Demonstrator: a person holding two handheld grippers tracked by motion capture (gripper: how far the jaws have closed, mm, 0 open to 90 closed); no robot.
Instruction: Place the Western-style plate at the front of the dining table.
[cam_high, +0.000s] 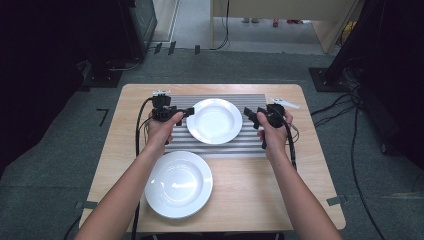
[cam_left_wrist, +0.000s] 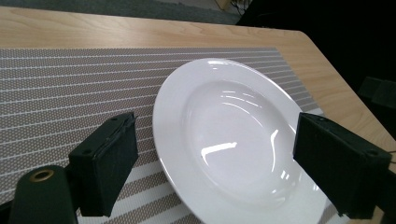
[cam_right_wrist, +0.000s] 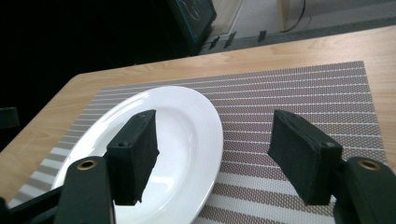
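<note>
Now the left tongs (cam_high: 189, 111) are released, their jaws spread wide with nothing pressed between them. They sit just at the left rim of the plate (cam_high: 215, 121), which lies flat on the striped mat (cam_high: 250, 142). In the left gripper view the left tongs (cam_left_wrist: 212, 163) straddle the near part of the plate (cam_left_wrist: 233, 135): one pad (cam_left_wrist: 109, 154) stands over the mat (cam_left_wrist: 70, 93) clear of the rim, the other pad (cam_left_wrist: 338, 161) stands across the white bowl on the far side.

Between both tongs lies that plate, on the mat's middle. Nearer the person than the left tongs, a second plate (cam_high: 178, 183) rests on the bare tabletop (cam_high: 260, 190).

At the plate's right rim the right tongs (cam_high: 249, 116) are released too, jaws apart and empty. In the right gripper view the right tongs (cam_right_wrist: 212, 156) show one pad (cam_right_wrist: 135, 151) above the plate (cam_right_wrist: 187, 135) and the other pad (cam_right_wrist: 301, 154) above the mat (cam_right_wrist: 289, 88); whether either pad touches the rim I cannot tell.

Beyond the right tongs a small white tag (cam_high: 284, 103) lies on the tabletop.
</note>
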